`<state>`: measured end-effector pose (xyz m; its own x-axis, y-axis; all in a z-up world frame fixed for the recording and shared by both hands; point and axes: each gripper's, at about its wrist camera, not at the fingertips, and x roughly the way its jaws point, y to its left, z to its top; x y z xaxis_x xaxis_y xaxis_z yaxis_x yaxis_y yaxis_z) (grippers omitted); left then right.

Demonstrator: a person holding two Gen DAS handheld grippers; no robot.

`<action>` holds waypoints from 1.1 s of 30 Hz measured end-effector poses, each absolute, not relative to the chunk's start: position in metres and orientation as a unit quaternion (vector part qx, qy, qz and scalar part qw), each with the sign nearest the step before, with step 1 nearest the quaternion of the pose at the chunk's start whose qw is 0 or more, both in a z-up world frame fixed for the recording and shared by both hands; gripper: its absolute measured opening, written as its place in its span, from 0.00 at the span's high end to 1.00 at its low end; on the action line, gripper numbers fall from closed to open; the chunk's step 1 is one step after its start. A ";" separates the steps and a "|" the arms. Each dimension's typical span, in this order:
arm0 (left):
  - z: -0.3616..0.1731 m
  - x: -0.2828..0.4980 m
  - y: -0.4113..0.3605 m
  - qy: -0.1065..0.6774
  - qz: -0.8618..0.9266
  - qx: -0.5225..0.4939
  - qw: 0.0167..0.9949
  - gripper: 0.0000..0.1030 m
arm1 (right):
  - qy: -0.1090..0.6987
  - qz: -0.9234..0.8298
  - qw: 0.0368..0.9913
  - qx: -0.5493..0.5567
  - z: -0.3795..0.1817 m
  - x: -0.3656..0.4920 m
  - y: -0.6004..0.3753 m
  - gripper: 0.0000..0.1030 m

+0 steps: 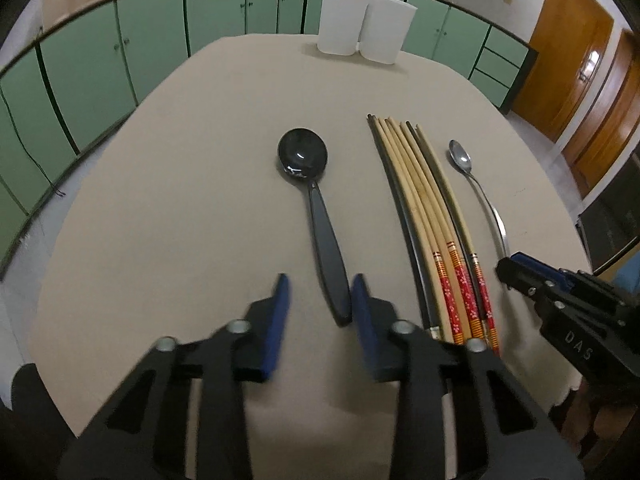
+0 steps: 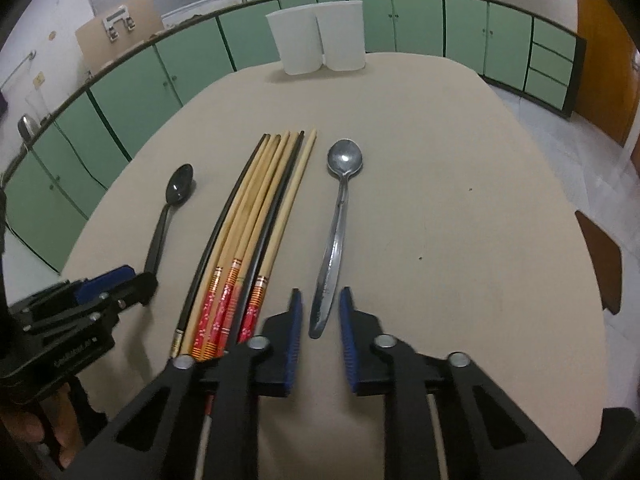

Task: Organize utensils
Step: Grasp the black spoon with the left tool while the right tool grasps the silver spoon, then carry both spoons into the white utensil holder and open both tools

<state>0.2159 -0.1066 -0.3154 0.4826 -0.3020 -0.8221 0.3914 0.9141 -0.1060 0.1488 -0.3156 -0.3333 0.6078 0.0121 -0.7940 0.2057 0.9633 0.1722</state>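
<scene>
A black plastic spoon [image 1: 320, 216] lies on the beige table, bowl away from me. My left gripper [image 1: 322, 284] is open, its blue pads either side of the spoon's handle end, the right pad close against it. A row of several chopsticks [image 1: 432, 224] lies to the right. A metal spoon [image 2: 338, 216] lies right of them. My right gripper [image 2: 320, 300] is open with the metal spoon's handle end between its pads. Two white cups [image 1: 364, 26] stand side by side at the table's far edge, also in the right wrist view [image 2: 320, 38].
The beige table [image 1: 180, 200] is oval, with its near edge under the grippers. Green cabinets [image 1: 100, 60] run behind it. Wooden doors [image 1: 580, 60] are at the right. A dark chair back [image 2: 600, 260] stands at the table's right edge.
</scene>
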 end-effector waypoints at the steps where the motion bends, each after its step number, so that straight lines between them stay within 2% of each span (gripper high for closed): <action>1: -0.316 0.217 -0.108 0.466 -0.203 0.049 0.860 0.87 | 0.439 -0.054 0.889 0.121 -0.333 0.148 -0.315 0.89; 8: -0.300 0.217 -0.109 0.458 -0.216 0.039 0.861 0.89 | 0.433 -0.055 0.891 0.123 -0.321 0.147 -0.319 0.90; 20: -0.222 0.235 -0.115 0.404 -0.249 0.042 0.879 0.91 | 0.410 -0.040 0.906 0.102 -0.247 0.167 -0.334 0.92; 23: -0.213 0.245 -0.118 0.407 -0.259 0.049 0.875 0.97 | 0.414 -0.032 0.904 0.100 -0.232 0.179 -0.341 0.92; 29: -0.194 0.269 -0.122 0.418 -0.283 0.049 0.862 0.97 | 0.436 -0.013 0.894 0.102 -0.211 0.203 -0.358 0.93; 31: -0.187 0.275 -0.123 0.417 -0.288 0.053 0.860 0.97 | 0.441 -0.008 0.892 0.102 -0.206 0.206 -0.362 0.98; 33: -0.180 0.279 -0.123 0.415 -0.291 0.056 0.860 0.97 | 0.443 -0.005 0.891 0.102 -0.197 0.210 -0.367 0.98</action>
<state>0.2792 -0.1232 -0.1795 0.4855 -0.4540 -0.7471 0.5474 0.8242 -0.1451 0.2105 -0.3667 -0.1975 0.6068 0.0821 -0.7906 0.0986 0.9792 0.1773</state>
